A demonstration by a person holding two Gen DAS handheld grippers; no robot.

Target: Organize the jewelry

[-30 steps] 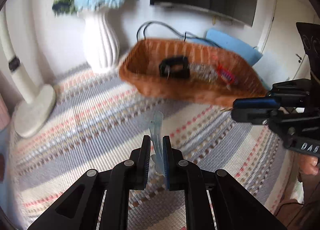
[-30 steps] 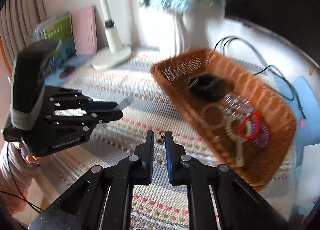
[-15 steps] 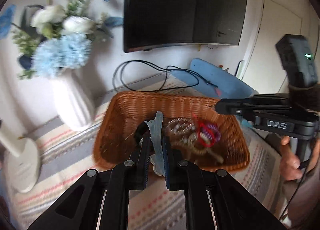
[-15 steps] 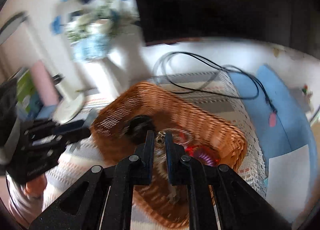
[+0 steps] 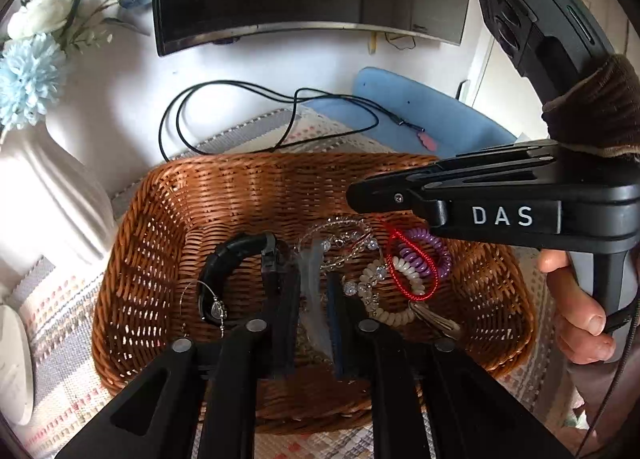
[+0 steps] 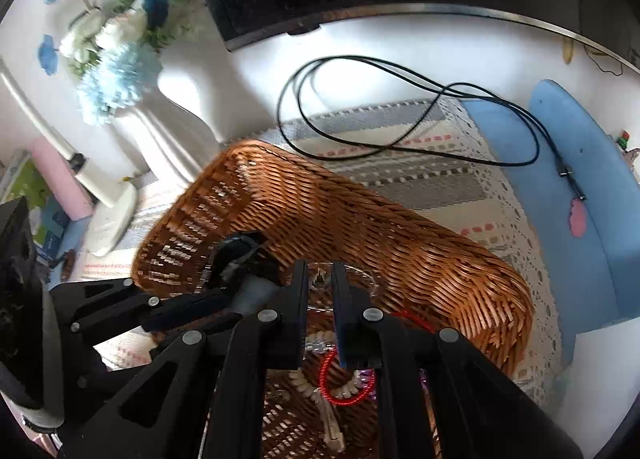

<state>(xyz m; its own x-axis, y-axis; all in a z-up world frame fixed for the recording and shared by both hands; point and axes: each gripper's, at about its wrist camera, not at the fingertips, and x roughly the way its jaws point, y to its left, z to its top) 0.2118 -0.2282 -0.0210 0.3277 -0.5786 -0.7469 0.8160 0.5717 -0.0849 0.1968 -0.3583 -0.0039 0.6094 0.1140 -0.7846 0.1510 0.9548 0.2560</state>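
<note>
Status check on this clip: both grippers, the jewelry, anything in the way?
Left gripper shut on clear hair clip, over wicker basket. Right gripper shut on small charm, above basket. Bracelets already inside. No obstruction.

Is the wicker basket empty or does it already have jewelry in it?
Not empty. The wicker basket holds a black watch, a red cord bracelet, a purple coil tie and beaded bracelets.

Your basket (image 5: 168, 219) is rough woven wicker with a warm sheen; the mat (image 6: 432, 175) beneath it is coarse woven cloth. Both claws, left claw (image 5: 316, 291) and right claw (image 6: 320, 291), are matt black plastic, and the vase (image 5: 48, 187) is smooth, ribbed, glossy white.
</note>
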